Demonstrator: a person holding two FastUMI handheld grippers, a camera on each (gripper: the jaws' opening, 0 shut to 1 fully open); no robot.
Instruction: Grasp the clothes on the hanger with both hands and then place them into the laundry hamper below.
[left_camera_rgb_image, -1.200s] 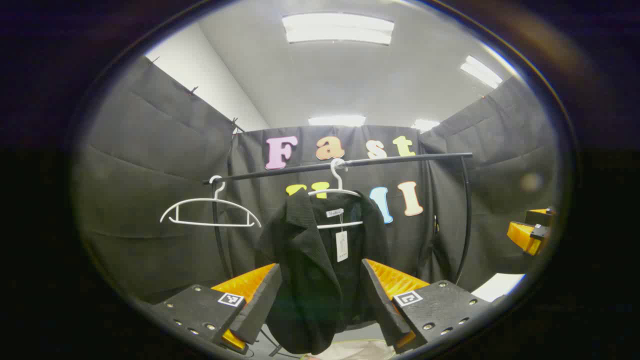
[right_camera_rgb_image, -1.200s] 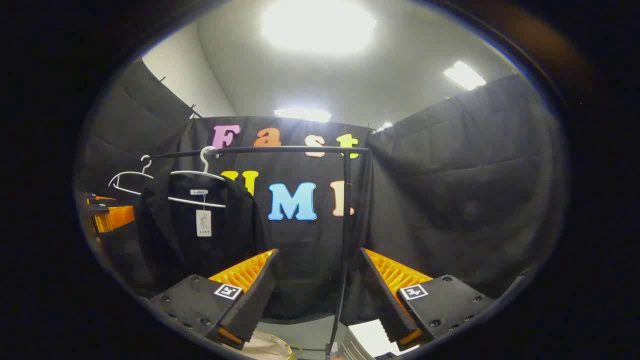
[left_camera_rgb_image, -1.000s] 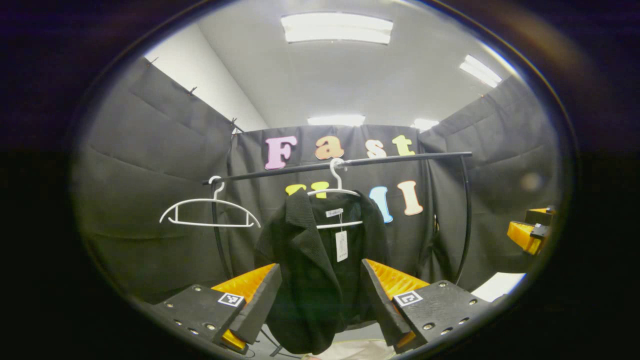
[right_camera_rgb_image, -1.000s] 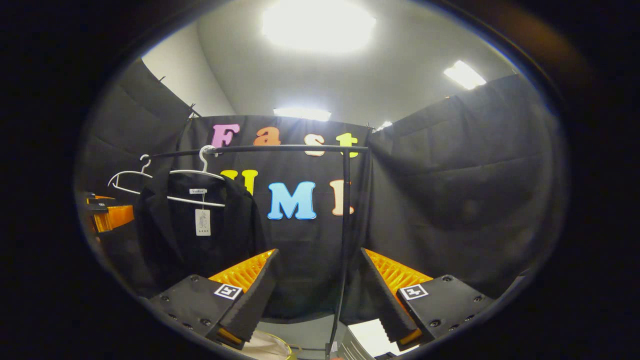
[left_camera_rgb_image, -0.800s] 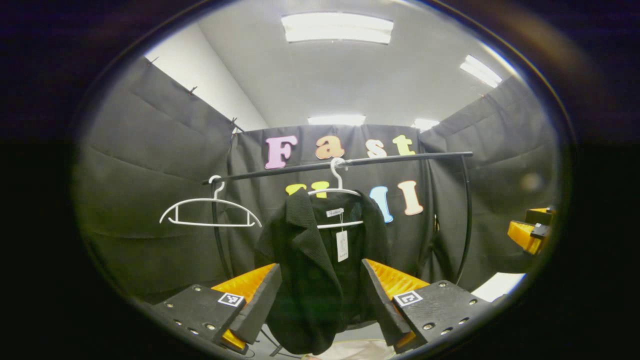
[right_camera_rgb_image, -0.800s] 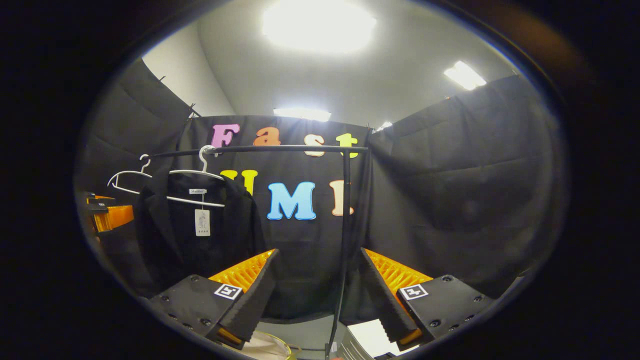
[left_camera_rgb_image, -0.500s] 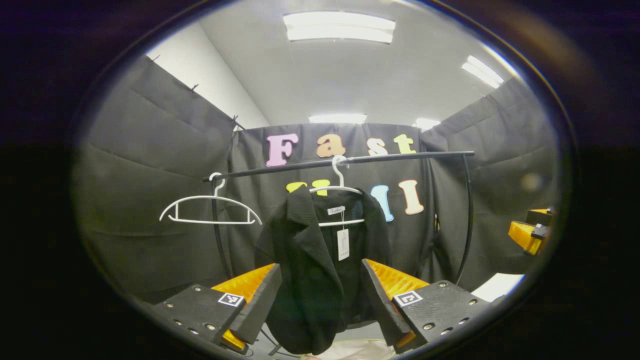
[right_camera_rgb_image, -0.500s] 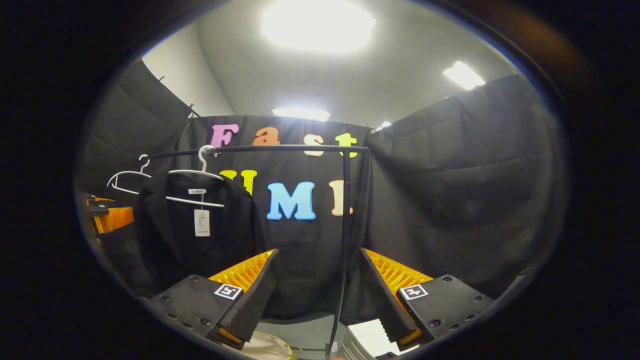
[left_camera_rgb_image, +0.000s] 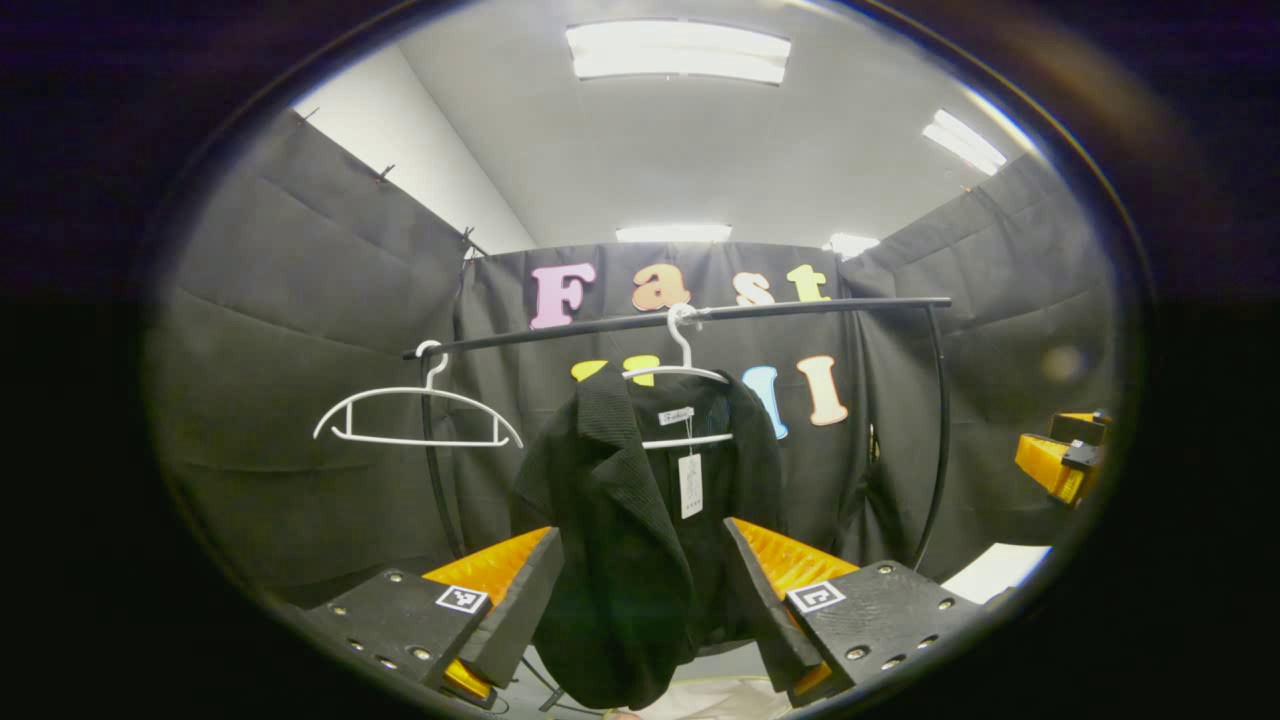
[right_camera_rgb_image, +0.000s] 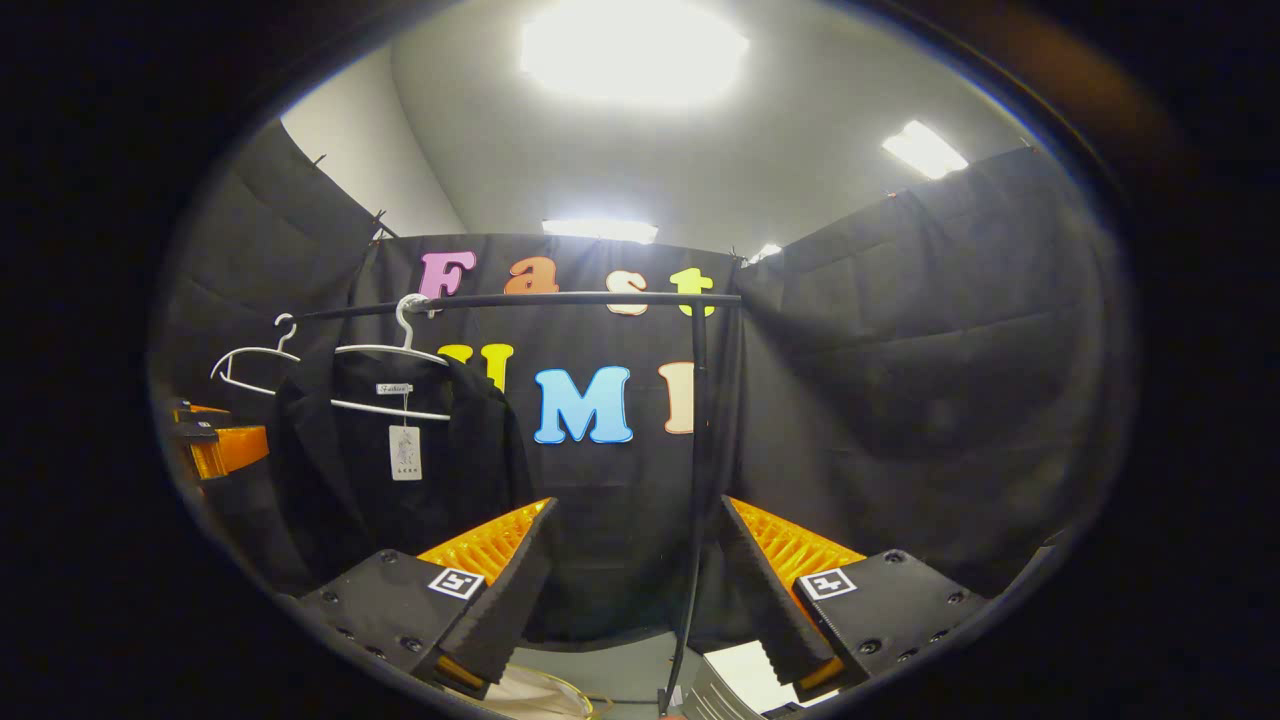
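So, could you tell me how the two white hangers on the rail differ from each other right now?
The left hanger is bare, while the right hanger carries a black jacket with a tag. The left hanger hangs at the rail's end; the right hanger sits nearer its middle, ahead of the open left gripper. Both are white, the same shape, and hook over the rail.
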